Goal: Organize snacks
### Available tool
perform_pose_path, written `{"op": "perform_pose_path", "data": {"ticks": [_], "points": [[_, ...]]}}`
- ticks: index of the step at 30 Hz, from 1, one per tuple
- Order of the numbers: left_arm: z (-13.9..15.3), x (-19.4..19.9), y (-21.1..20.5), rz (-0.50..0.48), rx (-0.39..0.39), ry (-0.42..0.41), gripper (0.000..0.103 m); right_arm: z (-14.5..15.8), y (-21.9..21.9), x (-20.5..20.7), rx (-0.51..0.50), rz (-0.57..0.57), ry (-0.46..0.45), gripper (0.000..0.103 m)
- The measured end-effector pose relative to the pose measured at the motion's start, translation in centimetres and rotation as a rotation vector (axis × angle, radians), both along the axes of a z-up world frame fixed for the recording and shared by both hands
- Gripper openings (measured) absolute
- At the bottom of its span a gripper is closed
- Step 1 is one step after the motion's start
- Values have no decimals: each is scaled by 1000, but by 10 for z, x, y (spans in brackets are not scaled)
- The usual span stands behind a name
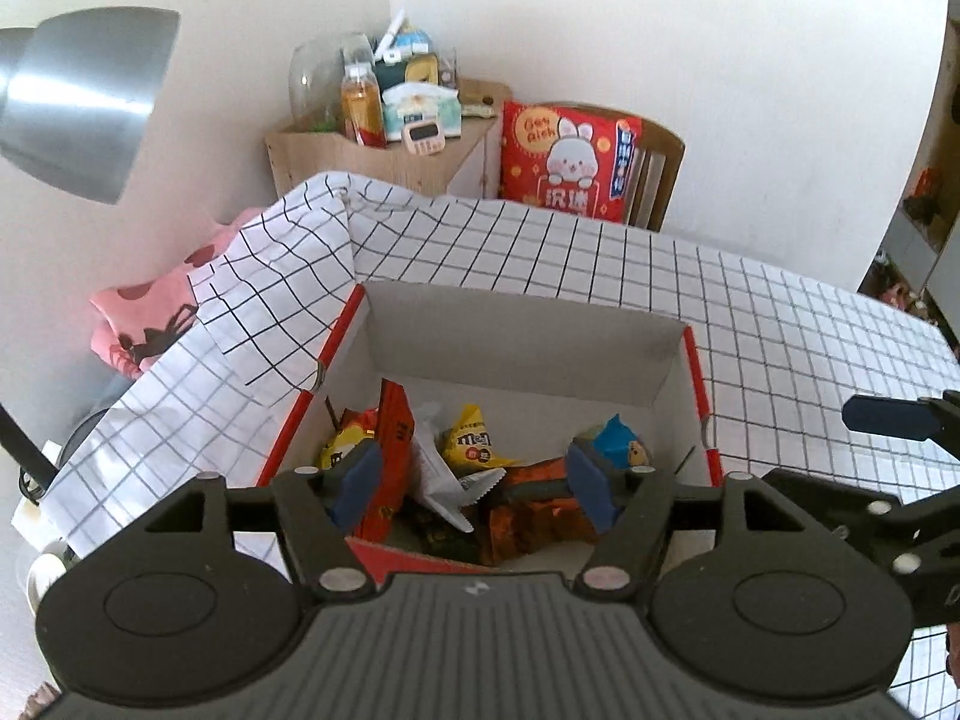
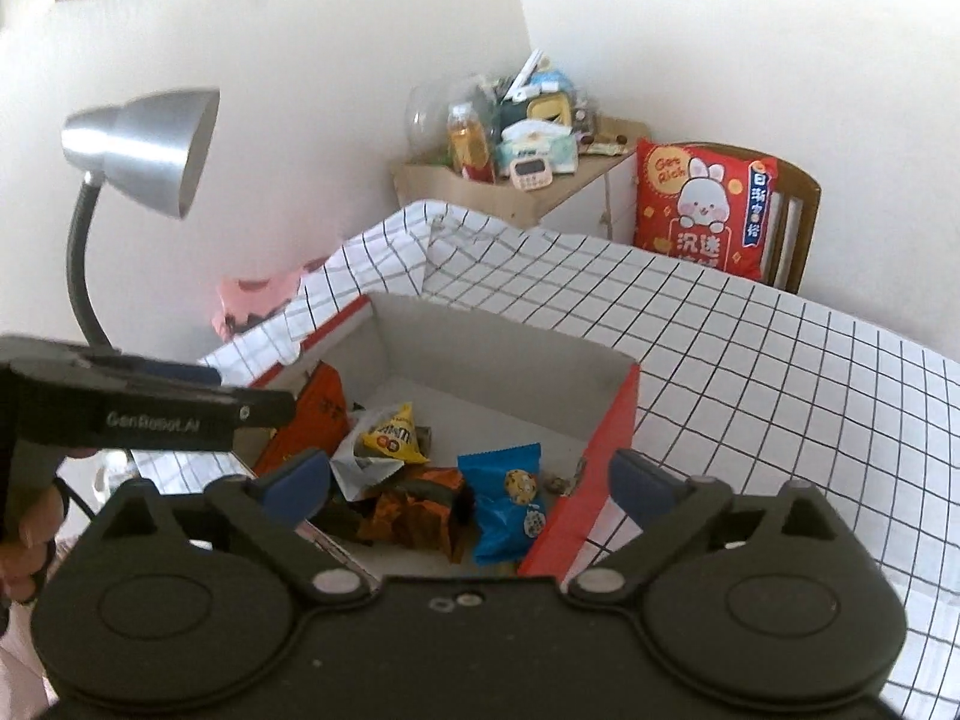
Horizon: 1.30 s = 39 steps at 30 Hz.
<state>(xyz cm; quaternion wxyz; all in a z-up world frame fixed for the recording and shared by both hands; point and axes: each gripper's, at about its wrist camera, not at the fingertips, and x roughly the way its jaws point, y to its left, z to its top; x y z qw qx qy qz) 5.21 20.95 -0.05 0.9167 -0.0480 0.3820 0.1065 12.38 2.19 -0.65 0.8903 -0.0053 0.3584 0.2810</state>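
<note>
A red-sided cardboard box [image 1: 699, 372] with a white inside sits on the checked tablecloth; it also shows in the right wrist view [image 2: 618, 414]. In it lie several snacks: a yellow M&M's bag [image 1: 474, 438] [image 2: 393, 435], an orange wrapper [image 1: 534, 510] [image 2: 414, 516], a blue cookie pack [image 1: 618, 441] [image 2: 510, 495] and a red packet [image 1: 393, 444] [image 2: 321, 405]. My left gripper [image 1: 477, 483] is open and empty, above the box's near end. My right gripper [image 2: 471, 483] is open and empty, above the box's near right side. The left gripper also shows in the right wrist view [image 2: 252, 399].
A silver desk lamp [image 2: 144, 150] stands left of the box. A pink cloth [image 1: 144, 312] lies past the table's left edge. Behind the table stand a wooden shelf with bottles and a timer [image 1: 384, 120] and a chair with a red rabbit cushion [image 1: 570, 162].
</note>
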Motion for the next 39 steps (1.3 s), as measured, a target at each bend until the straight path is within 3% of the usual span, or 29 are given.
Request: {"op": "perform_pose_path", "data": {"ticks": [6,14,23,39], "points": [[6,-18,-4,-3,-57,-33,81,8,-16,-15,50,-33,-3,103],[9,-39,-15,-10,-62,-69,99,8,-28,-37,94,-84,-7,103],[10,-52,-19,-2,-99,-66,99,10,-34,-57,96,-142,-50,103],[16,-58,-26,-12,-63,-96,99,12,-32,-65,87,-179,-71,103]]}}
